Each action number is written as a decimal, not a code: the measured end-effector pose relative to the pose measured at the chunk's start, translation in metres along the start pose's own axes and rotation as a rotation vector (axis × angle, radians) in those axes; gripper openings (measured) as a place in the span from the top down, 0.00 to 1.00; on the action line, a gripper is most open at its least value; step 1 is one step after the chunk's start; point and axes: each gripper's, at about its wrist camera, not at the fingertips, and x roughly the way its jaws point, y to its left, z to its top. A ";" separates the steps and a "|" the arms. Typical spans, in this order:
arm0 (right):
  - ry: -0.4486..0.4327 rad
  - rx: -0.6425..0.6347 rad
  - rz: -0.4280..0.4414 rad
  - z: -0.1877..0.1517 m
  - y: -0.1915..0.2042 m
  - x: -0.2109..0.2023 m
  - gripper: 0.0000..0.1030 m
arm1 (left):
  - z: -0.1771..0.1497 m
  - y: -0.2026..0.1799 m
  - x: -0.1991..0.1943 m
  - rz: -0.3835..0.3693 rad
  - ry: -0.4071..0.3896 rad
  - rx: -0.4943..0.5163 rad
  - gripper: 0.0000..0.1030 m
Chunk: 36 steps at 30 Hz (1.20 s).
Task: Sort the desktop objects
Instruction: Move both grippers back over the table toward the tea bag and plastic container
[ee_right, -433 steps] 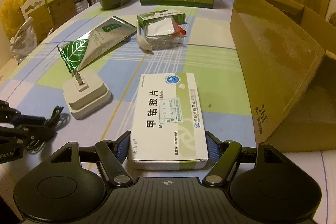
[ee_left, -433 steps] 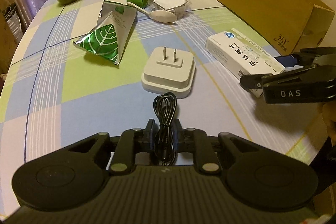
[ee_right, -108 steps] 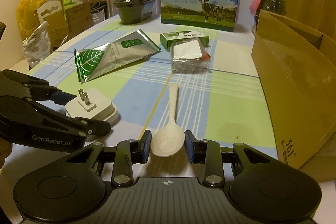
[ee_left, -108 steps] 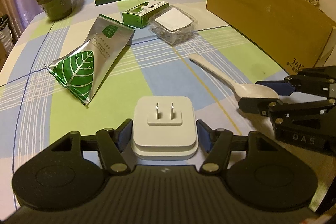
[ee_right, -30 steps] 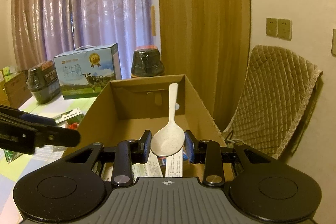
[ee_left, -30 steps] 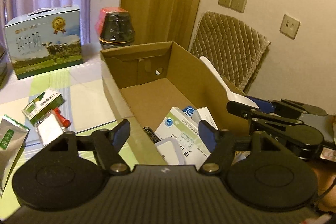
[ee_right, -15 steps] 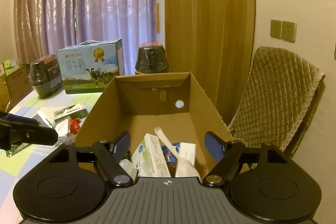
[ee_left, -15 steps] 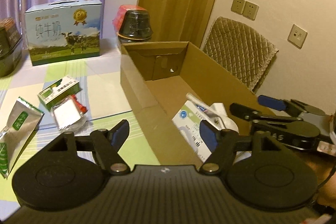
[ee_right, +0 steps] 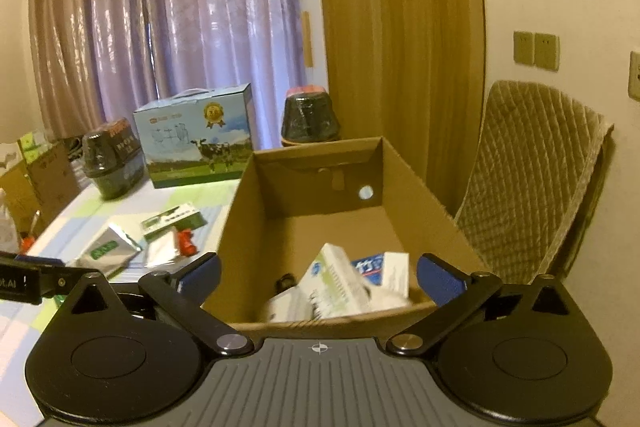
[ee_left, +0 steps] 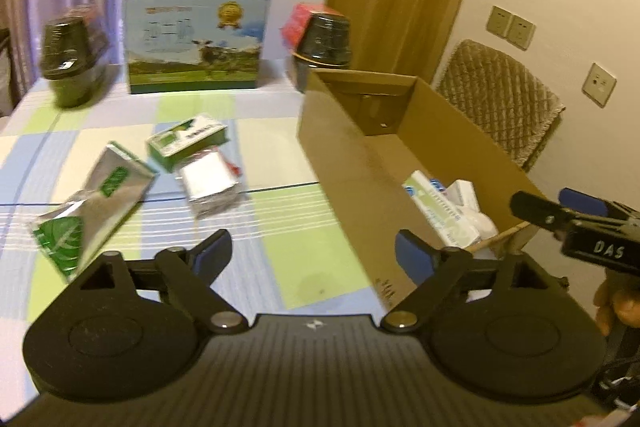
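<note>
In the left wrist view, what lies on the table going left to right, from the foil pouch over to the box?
Foil pouch with green leaf → small green and white box → clear plastic packet → cardboard box, with the white medicine box inside it.

Back of the table and the room beyond

A milk carton (ee_left: 194, 41) stood at the table's far edge between two dark wrapped pots (ee_left: 72, 57) (ee_left: 324, 41); a quilted chair (ee_right: 532, 179) stood behind.

L gripper (ee_left: 314, 253) jaws wide, R gripper (ee_right: 318, 277) jaws wide, both empty
</note>
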 end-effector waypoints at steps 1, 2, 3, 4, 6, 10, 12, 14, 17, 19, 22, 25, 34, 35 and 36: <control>0.001 0.005 0.008 0.000 0.002 -0.003 0.02 | -0.002 0.004 -0.005 0.010 -0.005 -0.002 0.10; 0.002 0.008 0.015 0.000 0.005 -0.005 0.02 | -0.004 0.008 -0.011 0.019 -0.009 -0.007 0.09; 0.005 0.009 0.020 0.001 0.008 -0.008 0.02 | -0.006 0.012 -0.015 0.026 -0.010 -0.014 0.08; 0.007 0.010 0.026 0.001 0.012 -0.011 0.02 | -0.008 0.017 -0.019 0.033 -0.009 -0.023 0.07; 0.008 0.012 0.042 0.002 0.020 -0.016 0.02 | -0.012 0.025 -0.028 0.051 -0.012 -0.038 0.05; -0.004 0.005 0.085 0.004 0.040 -0.028 0.02 | -0.021 0.042 -0.047 0.093 -0.041 -0.050 0.01; -0.009 -0.001 0.112 0.005 0.051 -0.032 0.02 | -0.025 0.052 -0.056 0.109 -0.058 -0.063 0.01; -0.013 -0.003 0.147 0.006 0.061 -0.033 0.02 | -0.029 0.064 -0.067 0.120 -0.077 -0.085 0.01; -0.006 0.011 0.199 0.005 0.074 -0.032 0.02 | -0.035 0.084 -0.080 0.142 -0.091 -0.118 0.01; 0.011 0.002 0.221 0.003 0.085 -0.030 0.02 | -0.038 0.098 -0.087 0.168 -0.093 -0.130 0.01; 0.030 -0.042 0.245 0.000 0.104 -0.028 0.02 | -0.040 0.115 -0.096 0.206 -0.092 -0.128 0.01; 0.048 -0.085 0.276 -0.005 0.119 -0.025 0.02 | -0.040 0.130 -0.099 0.224 -0.082 -0.120 0.01; 0.095 -0.148 0.289 -0.018 0.148 -0.009 0.02 | -0.028 0.147 -0.086 0.219 0.010 0.029 0.01; 0.102 -0.151 0.289 -0.019 0.150 -0.006 0.02 | -0.028 0.148 -0.084 0.221 0.018 0.037 0.01; 0.109 -0.154 0.289 -0.020 0.152 -0.004 0.02 | -0.028 0.150 -0.080 0.225 0.027 0.043 0.01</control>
